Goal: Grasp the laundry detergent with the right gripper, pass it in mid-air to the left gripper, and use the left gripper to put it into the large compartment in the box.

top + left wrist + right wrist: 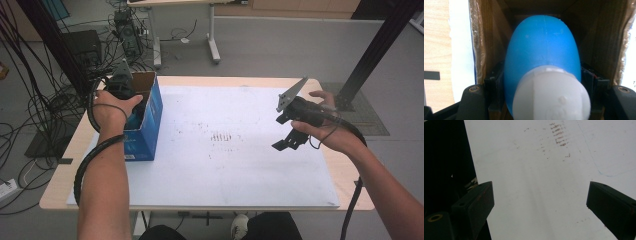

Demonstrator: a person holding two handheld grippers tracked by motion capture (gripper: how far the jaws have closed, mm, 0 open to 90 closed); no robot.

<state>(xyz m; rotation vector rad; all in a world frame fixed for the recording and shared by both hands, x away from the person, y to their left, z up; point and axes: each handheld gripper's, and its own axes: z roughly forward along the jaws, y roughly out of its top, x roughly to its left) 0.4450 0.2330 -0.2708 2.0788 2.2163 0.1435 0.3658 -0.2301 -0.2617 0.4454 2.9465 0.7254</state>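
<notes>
Bottle (541, 62), blue, with white cap (551, 93), pinched between the jaws of the left gripper (541, 82), body pointing down into the open cardboard box (604, 37). Brown inner walls close on both sides of the bottle, far end of it deep in shadow. Seen from the high view: left gripper (121, 84) plunged into the top of the blue box (150, 125), box standing at the left edge of the white sheet (225, 165), left hand (112, 107) wrapped over the gripper and covering most of the opening. Right gripper (290, 132) held above the right part of the sheet, well apart from the box, jaws spread wide and gripping nothing; in the right gripper view (539, 202) bare white sheet between them, marked with brownish smudges (557, 137) and a faint blue line (599, 167). Wooden table (345, 175) showing past the sheet's edges. Beyond the table: tangled cables (30, 100) on the grey floor at left, legs of another table (212, 40) behind, black frame post (380, 45) at right.
</notes>
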